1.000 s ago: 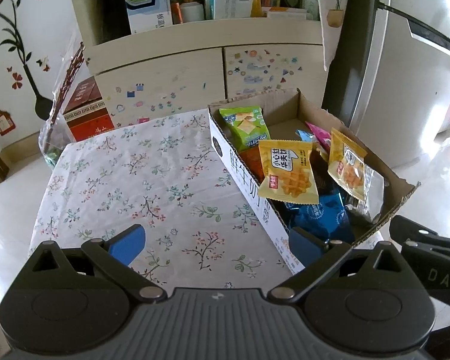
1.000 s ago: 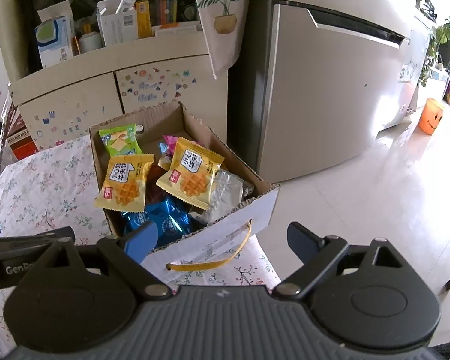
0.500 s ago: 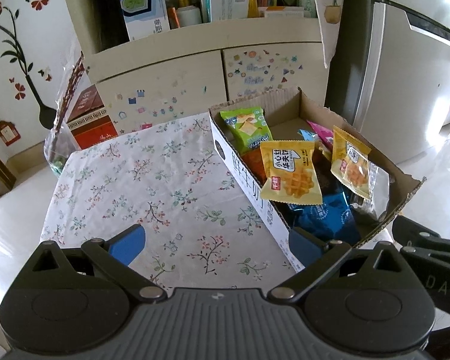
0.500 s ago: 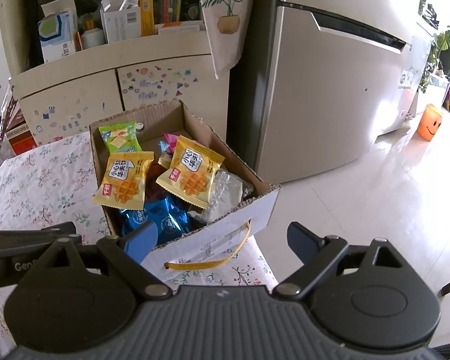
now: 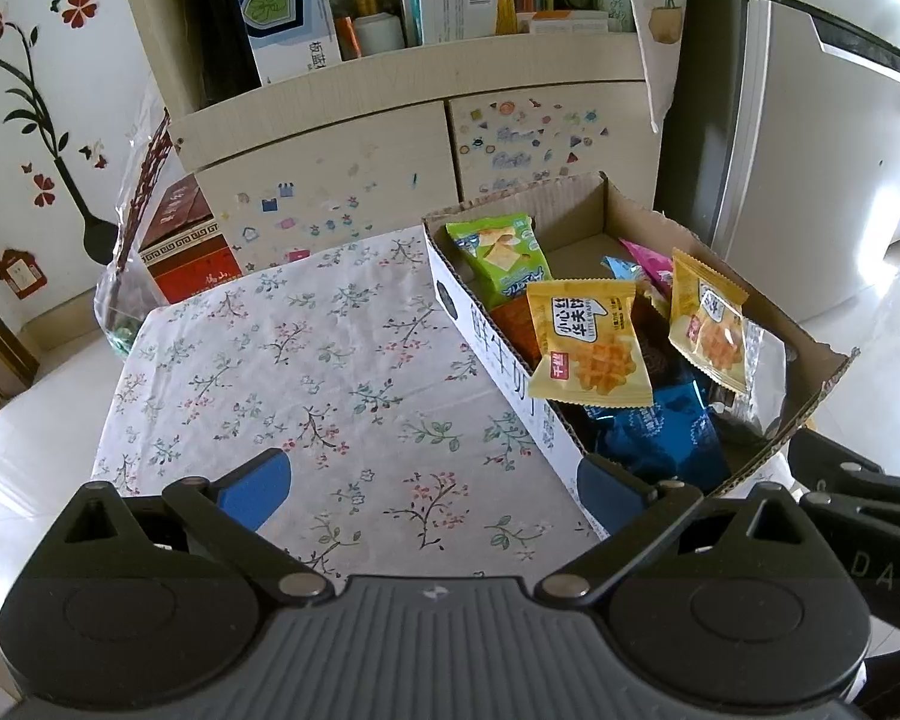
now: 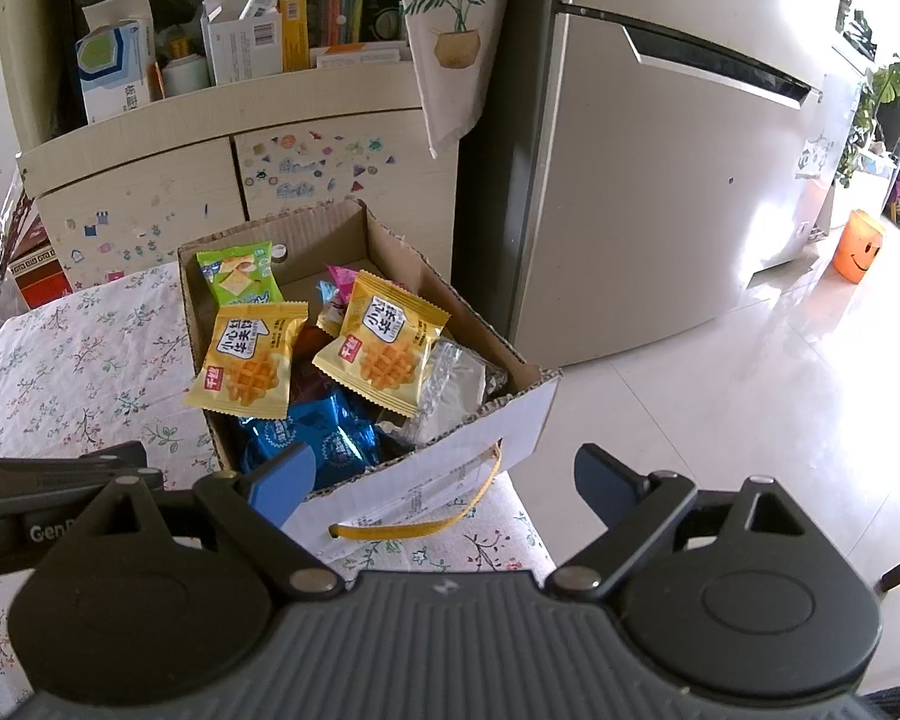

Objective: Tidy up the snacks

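A cardboard box (image 5: 573, 210) (image 6: 528, 414) stands on the right part of a table with a floral cloth (image 5: 306, 360). It holds several snack packets: two yellow waffle packets (image 5: 591, 342) (image 6: 249, 357), a green cracker packet (image 5: 498, 255) (image 6: 237, 273), blue foil packets (image 5: 660, 426) (image 6: 324, 435), a silver one (image 6: 453, 387) and a pink one (image 5: 645, 255). My left gripper (image 5: 432, 486) is open and empty above the cloth, near the box's near left corner. My right gripper (image 6: 447, 480) is open and empty over the box's near end.
A cream cabinet (image 5: 402, 138) with boxes and bottles on its shelf stands behind the table. A fridge (image 6: 660, 180) stands right of it. A red box in a plastic bag (image 5: 180, 246) sits at the table's far left. An orange bucket (image 6: 858, 243) stands on the tiled floor.
Both grippers have drawn back and up a little, so the table and box look slightly farther. Jaws stay open; the snacks have not moved.
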Available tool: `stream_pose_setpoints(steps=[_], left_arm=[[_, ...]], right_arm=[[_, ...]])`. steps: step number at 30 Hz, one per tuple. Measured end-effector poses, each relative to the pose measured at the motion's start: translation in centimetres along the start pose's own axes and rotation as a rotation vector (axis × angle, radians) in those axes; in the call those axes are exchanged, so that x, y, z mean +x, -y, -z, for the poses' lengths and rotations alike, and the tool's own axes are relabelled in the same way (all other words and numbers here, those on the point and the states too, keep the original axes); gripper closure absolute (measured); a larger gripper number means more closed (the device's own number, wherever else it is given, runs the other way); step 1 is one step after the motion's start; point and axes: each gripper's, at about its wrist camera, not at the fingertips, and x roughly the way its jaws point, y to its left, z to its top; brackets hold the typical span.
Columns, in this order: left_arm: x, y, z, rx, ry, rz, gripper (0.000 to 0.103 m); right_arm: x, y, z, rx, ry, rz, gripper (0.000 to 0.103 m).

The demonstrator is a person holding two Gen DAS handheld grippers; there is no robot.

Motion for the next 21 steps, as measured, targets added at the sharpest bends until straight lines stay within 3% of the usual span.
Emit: stream_pose_setpoints(steps=[21], left_arm=[[0.2, -2.5, 0.9, -0.006, -0.031, -0.039, 0.0]], right_arm=[[0.3, -2.3, 0.8, -0.043, -0.012, -0.044, 0.01]])
